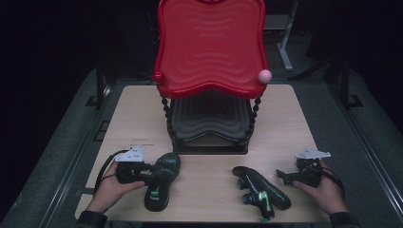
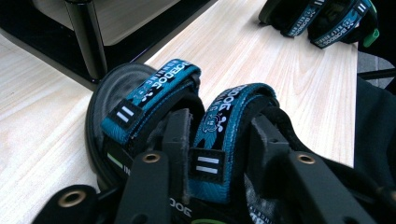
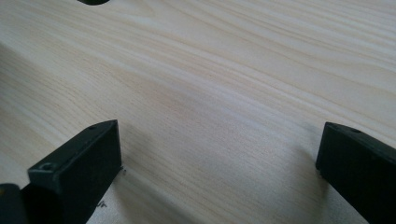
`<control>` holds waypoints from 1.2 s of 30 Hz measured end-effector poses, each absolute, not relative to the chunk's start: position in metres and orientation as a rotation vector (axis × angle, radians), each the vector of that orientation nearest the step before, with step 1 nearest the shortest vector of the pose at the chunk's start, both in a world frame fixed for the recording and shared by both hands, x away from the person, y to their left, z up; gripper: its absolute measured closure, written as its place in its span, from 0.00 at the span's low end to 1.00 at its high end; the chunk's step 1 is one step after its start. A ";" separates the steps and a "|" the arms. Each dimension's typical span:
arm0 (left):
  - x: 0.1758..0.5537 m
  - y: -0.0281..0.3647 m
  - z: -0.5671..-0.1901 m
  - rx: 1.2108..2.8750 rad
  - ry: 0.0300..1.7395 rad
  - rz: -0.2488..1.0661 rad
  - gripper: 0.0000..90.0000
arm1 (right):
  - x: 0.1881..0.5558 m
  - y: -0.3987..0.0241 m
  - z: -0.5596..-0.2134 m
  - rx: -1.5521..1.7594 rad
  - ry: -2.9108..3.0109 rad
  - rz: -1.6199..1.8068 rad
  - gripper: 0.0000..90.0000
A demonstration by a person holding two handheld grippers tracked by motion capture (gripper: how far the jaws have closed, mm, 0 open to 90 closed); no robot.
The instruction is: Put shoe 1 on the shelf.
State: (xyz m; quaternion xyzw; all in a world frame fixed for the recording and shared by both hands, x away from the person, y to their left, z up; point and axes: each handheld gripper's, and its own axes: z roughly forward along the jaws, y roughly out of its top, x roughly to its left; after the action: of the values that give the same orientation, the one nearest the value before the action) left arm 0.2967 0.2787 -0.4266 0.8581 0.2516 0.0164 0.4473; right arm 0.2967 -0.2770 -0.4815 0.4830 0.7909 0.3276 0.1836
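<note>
Two black sandals with blue straps lie near the table's front edge. The left sandal [image 1: 161, 183] [image 2: 112, 88] rests flat, toe pointing away from me. My left gripper [image 1: 153, 177] [image 2: 222, 128] is shut on this sandal's rear blue strap [image 2: 219, 140], one jaw on each side of it. The right sandal [image 1: 261, 187] [image 2: 322, 18] lies tipped on its side, with nothing touching it. To its right, my right gripper [image 1: 281, 176] [image 3: 219, 140] stands open just above bare wood, with nothing between its jaws.
A two-tier stand sits at the middle back of the wooden table [image 1: 285, 123]: a red wavy tray [image 1: 211, 47] on top and a dark tray [image 1: 209, 118] below. A red knob [image 1: 158, 76] and a pink knob [image 1: 264, 75] mark the top tray's front corners. Dark floor surrounds the table.
</note>
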 end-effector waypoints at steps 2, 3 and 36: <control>0.296 0.280 -0.426 2.109 0.628 0.025 0.74 | 0.297 -0.277 -0.481 1.362 2.230 0.925 0.00; 0.296 0.281 -0.426 2.106 0.629 0.021 0.75 | 0.297 -0.277 -0.481 1.364 2.229 0.923 0.00; 0.285 0.270 -0.384 1.960 0.496 -0.070 0.76 | 0.296 -0.277 -0.481 1.363 2.230 0.924 0.00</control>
State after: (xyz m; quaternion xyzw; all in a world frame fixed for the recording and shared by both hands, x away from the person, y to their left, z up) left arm 0.2852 0.2697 -0.3835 0.8213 0.2078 -0.0294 0.5304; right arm 0.2960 -0.2771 -0.4815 0.4834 0.7907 0.3277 0.1836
